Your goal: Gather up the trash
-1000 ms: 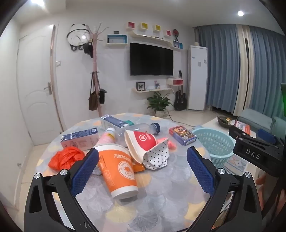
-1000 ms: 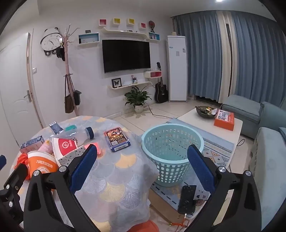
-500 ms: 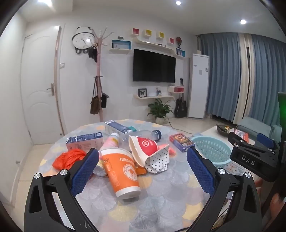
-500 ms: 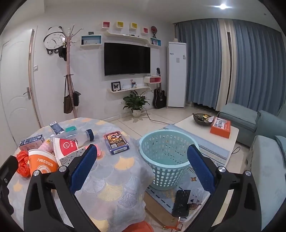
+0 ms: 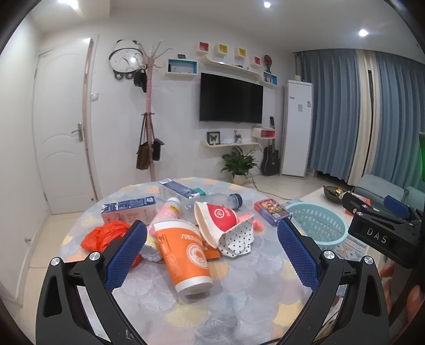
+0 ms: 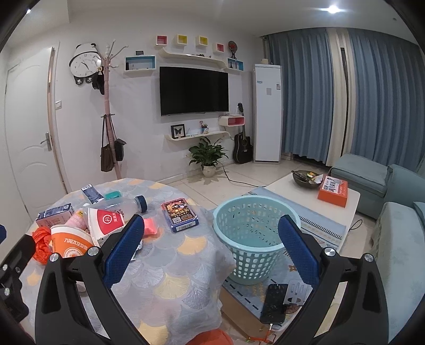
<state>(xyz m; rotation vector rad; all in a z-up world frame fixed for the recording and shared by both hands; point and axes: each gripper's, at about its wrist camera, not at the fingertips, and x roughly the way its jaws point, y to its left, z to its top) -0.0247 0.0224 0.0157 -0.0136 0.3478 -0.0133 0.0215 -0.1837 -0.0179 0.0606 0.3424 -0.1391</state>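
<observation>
While both views have tilted slightly upward, no trash has moved: left claw point(image 5: 212, 254) and right claw point(image 6: 209, 250) gape empty, cup point(image 5: 183, 257) lower centre on the counter point(image 5: 239, 305), basket point(image 6: 256, 238) empty (collection unstarted).

Both tools point(image 5: 212, 254) point(image 6: 211, 254) wide open, empty

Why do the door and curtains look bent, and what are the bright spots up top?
Left wrist view: fisheye lens bows the door; ceiling lights flare. Right wrist view: curtains curve, corners go black, one ceiling light glares.
</observation>
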